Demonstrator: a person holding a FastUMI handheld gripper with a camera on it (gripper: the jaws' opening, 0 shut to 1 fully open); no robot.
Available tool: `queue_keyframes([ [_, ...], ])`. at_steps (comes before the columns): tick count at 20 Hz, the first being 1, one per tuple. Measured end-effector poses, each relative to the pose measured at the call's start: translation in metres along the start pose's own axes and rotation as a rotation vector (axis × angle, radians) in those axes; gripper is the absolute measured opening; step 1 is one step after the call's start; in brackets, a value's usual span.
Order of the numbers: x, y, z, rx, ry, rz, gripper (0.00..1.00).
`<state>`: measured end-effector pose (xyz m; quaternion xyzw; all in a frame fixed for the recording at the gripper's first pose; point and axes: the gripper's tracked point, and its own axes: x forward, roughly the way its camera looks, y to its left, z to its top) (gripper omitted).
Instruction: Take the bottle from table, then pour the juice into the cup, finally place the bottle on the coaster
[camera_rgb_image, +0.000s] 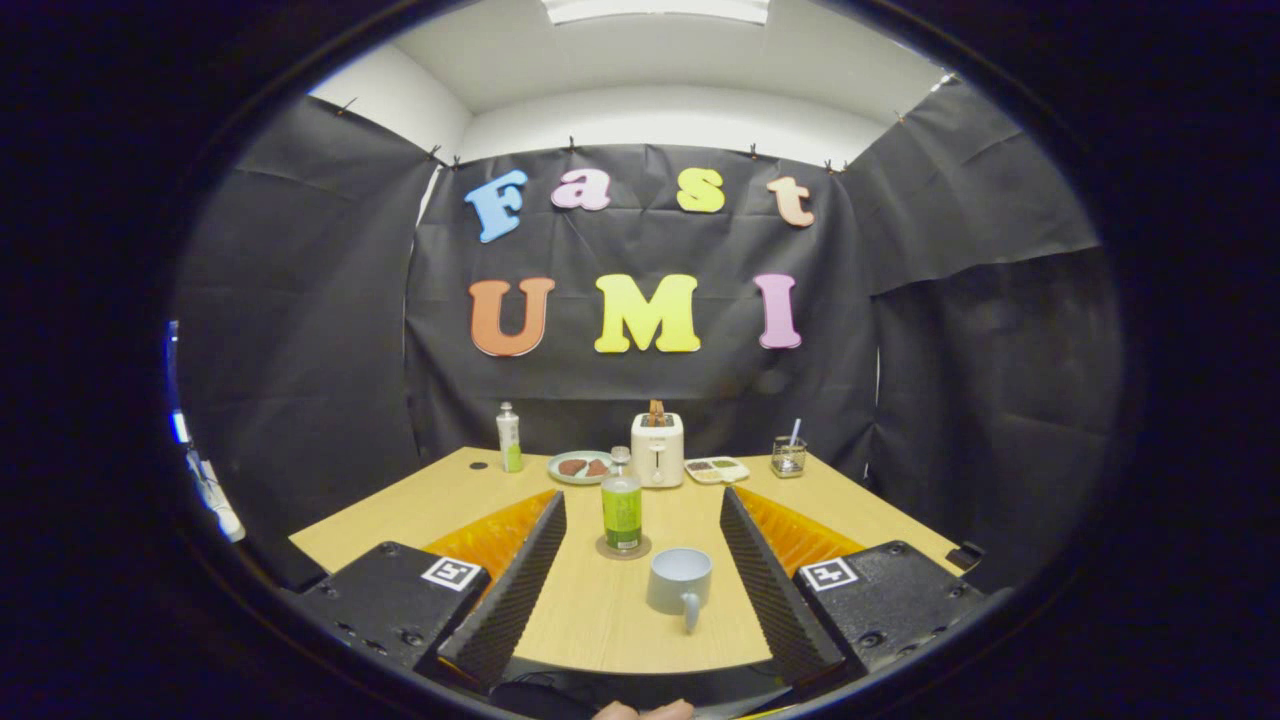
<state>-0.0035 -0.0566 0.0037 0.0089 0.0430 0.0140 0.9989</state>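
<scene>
Gripper (640, 590) spread wide, one cup (680, 583), one bottle (621, 505) on one coaster (606, 549)

Your gripper (640, 560) stands with fingers spread wide, nothing between the pads. The cup (680, 583) sits in the gap, near right; the bottle (621, 505) stands upright on the coaster (623, 548) just beyond it. Bare table (590, 610) lies to the cup's left. The far edge is blocked by a toaster (657, 449), plate (580, 466), tray (717, 470) and glass (788, 456).
</scene>
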Motion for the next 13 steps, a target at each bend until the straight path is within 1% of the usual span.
queue_keyframes([
  [1, 0.001, 0.001, 0.000, 0.013, -0.003, 0.015, 1.00],
  [2, 0.000, -0.002, 0.001, 0.024, -0.009, 0.013, 1.00],
  [9, -0.006, -0.020, 0.017, 0.045, -0.097, -0.033, 1.00],
  [13, -0.008, -0.018, 0.017, 0.057, -0.114, -0.021, 1.00],
])
